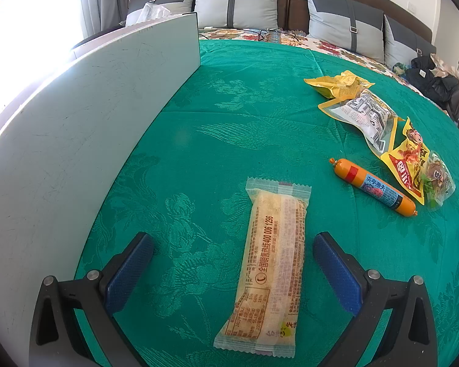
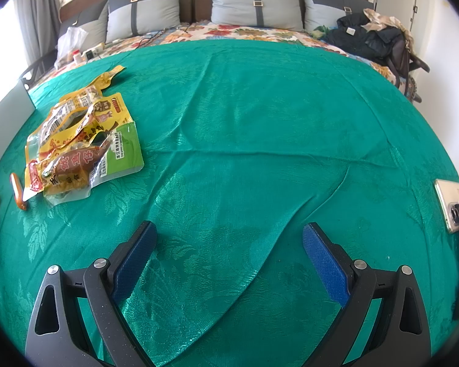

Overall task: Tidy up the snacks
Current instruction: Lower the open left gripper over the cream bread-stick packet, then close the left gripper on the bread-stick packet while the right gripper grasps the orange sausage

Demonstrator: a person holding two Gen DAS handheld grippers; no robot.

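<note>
On my left wrist camera, the left gripper point(image 1: 233, 249) hangs over the green patterned cloth point(image 1: 260, 116) with its jaws spread as wide as they go, and the blue pads point(image 1: 128, 270) touch nothing. A long pale snack bar point(image 1: 269, 263) in a clear wrapper with red print lies flat on the cloth between the two fingers, running lengthwise away from me and sitting nearer the right-hand pad than the left one, with a gap on both sides. To the left stands a grey-white panel point(image 1: 91, 128), upright, its lower edge along the cloth. Further off to the right I see an orange sausage stick point(image 1: 375, 188) lying on its own, just beside a row of snack packets point(image 1: 367, 116): yellow ones, a silvery grey one and a small clear one at the near end, overlapping each other. On my right wrist camera, the right gripper point(image 2: 229, 243) is also spread wide, with only bare, creased cloth point(image 2: 260, 122) between its fingers. From here the pile of packets point(image 2: 79, 140) sits well off to the left, with a green packet point(image 2: 125, 153) lying under the yellow and clear ones, and the sausage point(image 2: 17, 191) just left of the pile. A phone point(image 2: 451, 209) lies at the right edge of the cloth. Beyond the cloth there is a bed with a floral cover point(image 2: 244, 33), grey pillows point(image 2: 257, 3) against the headboard, and a heap of dark clothing point(image 2: 367, 35) on the right.
</note>
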